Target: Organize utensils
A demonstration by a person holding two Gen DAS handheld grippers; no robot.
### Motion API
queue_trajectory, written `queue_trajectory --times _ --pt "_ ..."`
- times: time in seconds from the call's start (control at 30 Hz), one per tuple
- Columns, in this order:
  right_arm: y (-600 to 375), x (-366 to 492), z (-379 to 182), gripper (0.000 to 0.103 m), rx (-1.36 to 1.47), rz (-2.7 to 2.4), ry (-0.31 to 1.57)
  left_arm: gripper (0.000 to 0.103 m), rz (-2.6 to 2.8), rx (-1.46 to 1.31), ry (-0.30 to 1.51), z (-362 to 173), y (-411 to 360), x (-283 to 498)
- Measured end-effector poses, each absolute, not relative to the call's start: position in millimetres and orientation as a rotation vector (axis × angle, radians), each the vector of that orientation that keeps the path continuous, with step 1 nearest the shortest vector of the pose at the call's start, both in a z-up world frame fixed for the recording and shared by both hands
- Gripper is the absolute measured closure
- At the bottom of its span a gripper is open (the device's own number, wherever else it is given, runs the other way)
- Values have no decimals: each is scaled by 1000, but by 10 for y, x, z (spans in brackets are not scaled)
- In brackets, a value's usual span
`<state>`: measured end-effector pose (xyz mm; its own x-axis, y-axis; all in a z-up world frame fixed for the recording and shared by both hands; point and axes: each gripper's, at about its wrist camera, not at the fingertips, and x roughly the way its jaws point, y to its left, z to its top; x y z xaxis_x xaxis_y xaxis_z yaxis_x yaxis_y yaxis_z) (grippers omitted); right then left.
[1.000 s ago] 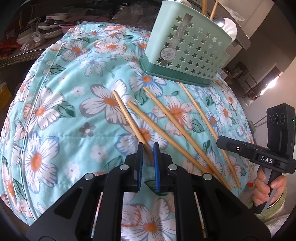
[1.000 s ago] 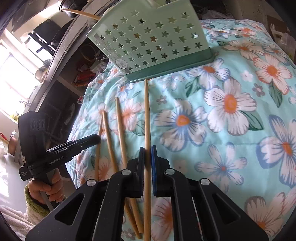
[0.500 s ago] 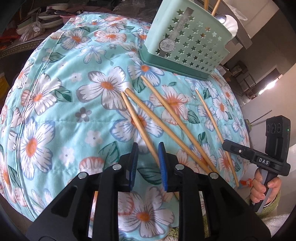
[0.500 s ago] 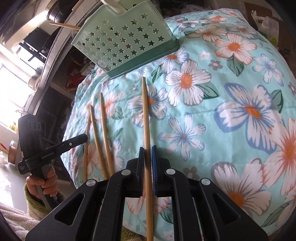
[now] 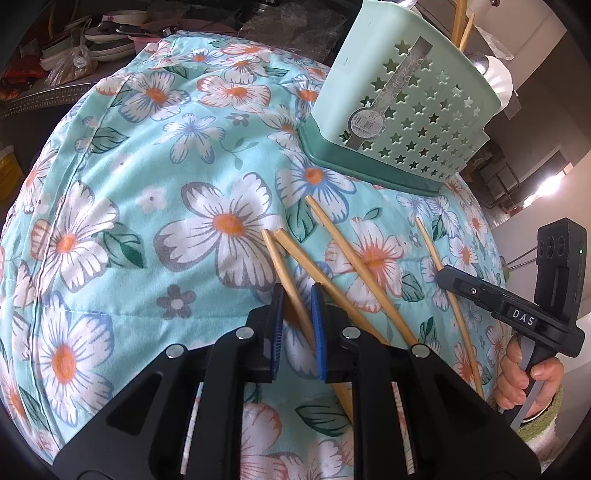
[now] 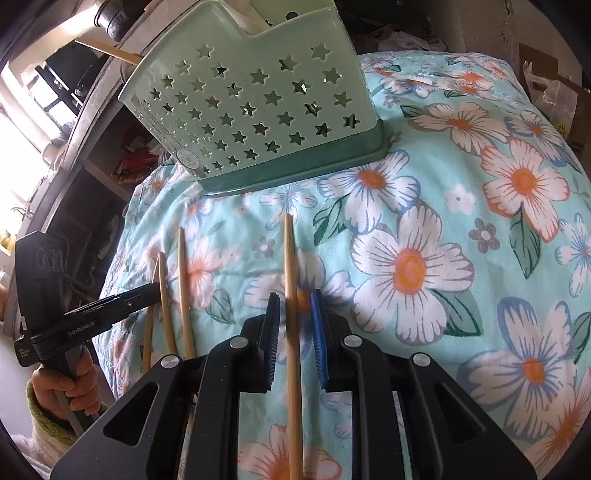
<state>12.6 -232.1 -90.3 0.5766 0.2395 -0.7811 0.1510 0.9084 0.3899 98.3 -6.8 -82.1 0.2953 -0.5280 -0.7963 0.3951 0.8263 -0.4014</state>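
Several bamboo chopsticks lie on the flowered cloth in front of a mint-green star-holed basket. My left gripper straddles the leftmost chopstick; its jaws are closing, with gaps on both sides of the stick. My right gripper straddles another chopstick; its jaws are opening and the pads stand clear of it. This stick rests on the cloth and points at the basket. Each gripper shows in the other's view: right gripper, left gripper.
Two chopsticks and a white spoon stand in the basket. Two more loose chopsticks lie between the grippers. The cloth falls away at its edges. Dishes and bags clutter a shelf at the back left.
The right jaws, shut on their chopstick a second ago, have parted from it. The left jaws widened around their chopstick, then narrowed a little. Both grippers shifted slightly over the cloth.
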Motion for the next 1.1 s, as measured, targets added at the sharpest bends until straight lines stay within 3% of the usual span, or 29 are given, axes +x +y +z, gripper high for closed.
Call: queue_trajectory --times 0.1,0.33,0.77,1.1 --pt "-2310 119 -894 96 443 56 961 90 -613 -103 1093 -782 -69 951" --pt "-2424 -18 -880 96 439 46 970 91 -614 10 1050 -575 22 859" --pt "-2353 137 -914 95 430 55 989 92 -495 268 1024 -749 -311 742" --pt "-2332 155 -905 95 425 45 983 92 -463 313 998 -744 -358 716"
